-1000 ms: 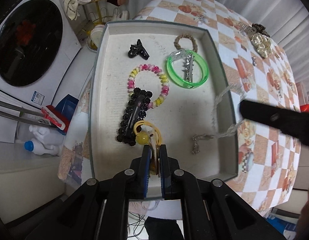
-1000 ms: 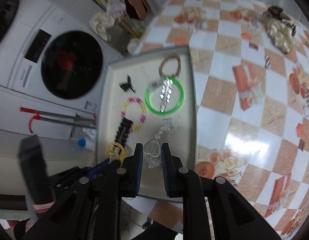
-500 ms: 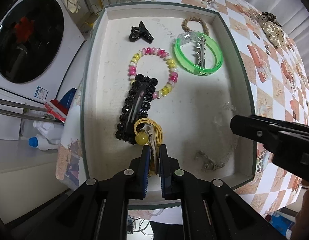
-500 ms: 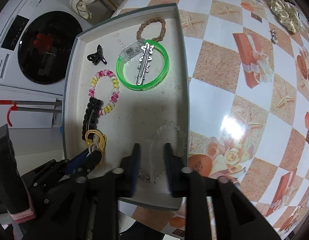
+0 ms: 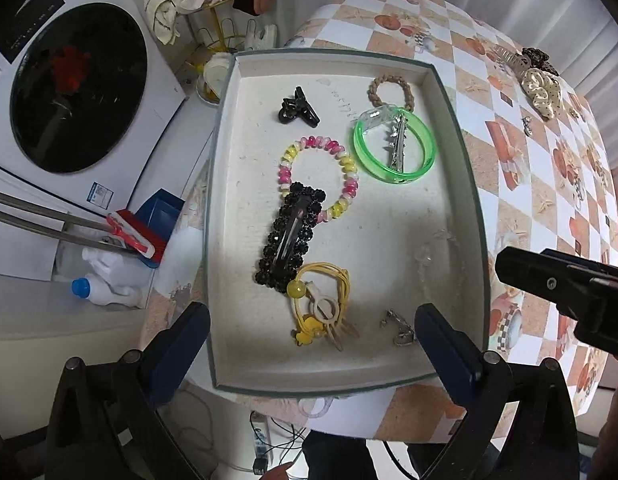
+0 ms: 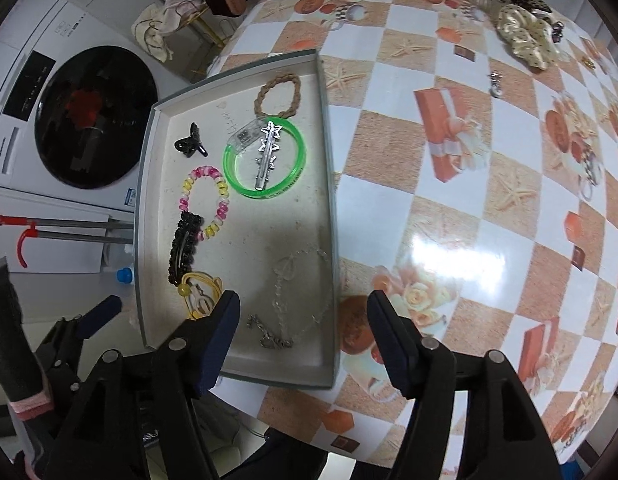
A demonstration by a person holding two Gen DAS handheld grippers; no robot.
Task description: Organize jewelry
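A grey-rimmed tray [image 5: 471,184] [image 6: 329,160] holds several pieces of jewelry. My left gripper [image 5: 315,334] hangs over its near end, jaws opening wide. A yellow hair tie [image 5: 323,300] lies loose on the tray floor between them, untouched. My right gripper [image 6: 305,322] hovers over the tray's near right corner, jaws opening. A clear bead chain [image 6: 303,292] rests flat below them, free of the pads. Farther back lie a black rhinestone clip [image 5: 291,236], a pink-yellow bead bracelet [image 5: 317,176], a green bangle [image 5: 395,148] and a black claw clip [image 5: 297,112].
A cream scrunchie [image 6: 521,36] and a small silver charm [image 6: 496,84] lie on the checkered tablecloth at the far right. The table edge runs just below the tray. A washing machine [image 5: 77,88] and a white bottle [image 5: 105,276] stand left of the table.
Both grippers went from shut to open. The yellow hair tie dropped free of the left one. The clear chain, earlier hanging from the right one, now lies in the tray.
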